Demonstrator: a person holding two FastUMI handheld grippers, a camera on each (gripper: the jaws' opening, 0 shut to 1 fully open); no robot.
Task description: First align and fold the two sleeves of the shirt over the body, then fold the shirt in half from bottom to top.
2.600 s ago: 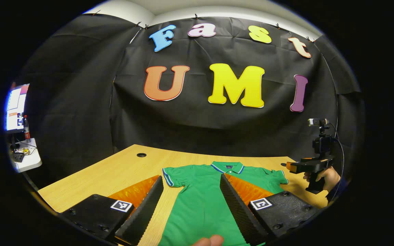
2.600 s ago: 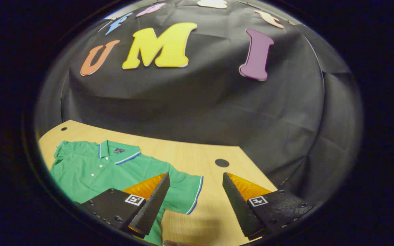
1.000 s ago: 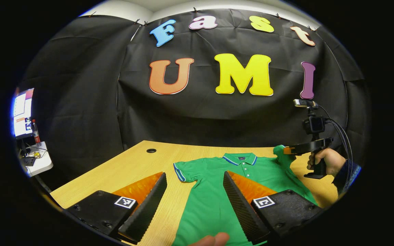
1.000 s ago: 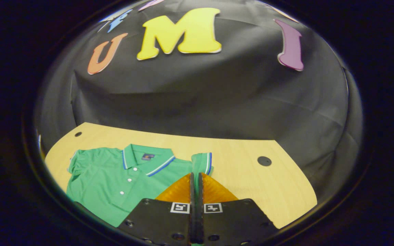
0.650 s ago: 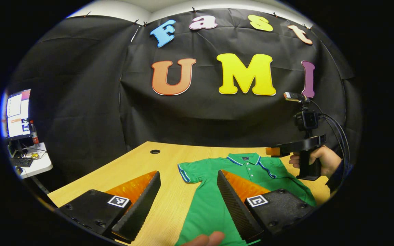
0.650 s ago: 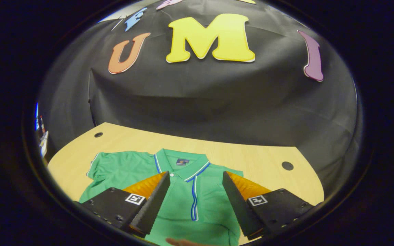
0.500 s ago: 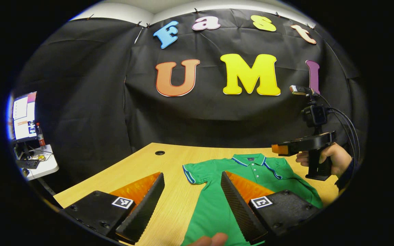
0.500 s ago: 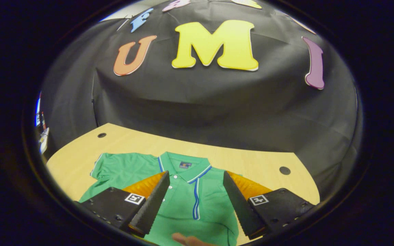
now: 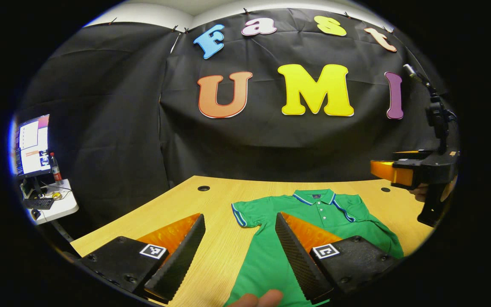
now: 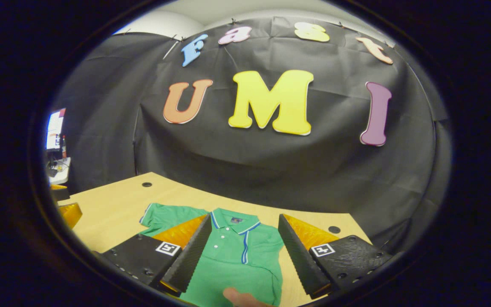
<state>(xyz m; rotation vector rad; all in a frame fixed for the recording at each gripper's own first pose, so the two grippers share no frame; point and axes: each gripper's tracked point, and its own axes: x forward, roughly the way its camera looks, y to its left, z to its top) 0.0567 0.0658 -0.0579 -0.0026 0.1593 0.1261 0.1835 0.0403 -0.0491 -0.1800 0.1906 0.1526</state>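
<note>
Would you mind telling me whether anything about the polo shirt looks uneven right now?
Yes: the green polo shirt is lopsided. One sleeve lies folded over the chest; the other sleeve sticks out flat on the wooden table.

Lit monitor [image 9: 32, 144], bottle [image 9: 56, 168] and perhaps a keyboard [image 9: 41, 203] on a side table [image 9: 64, 205].

- Shirt [image 9: 271, 256]: soft matt knit cloth, with a striped ribbed collar, lower centre of the frame.
- Counter [image 9: 173, 204]: smooth pale wood-grain top with a slight sheen.
- Left tool [image 9: 240, 251]: fingers [image 9: 294, 260] faced with matt ridged texture.
- Booth wall [image 9: 113, 128]: matt, creased black cloth.
</note>
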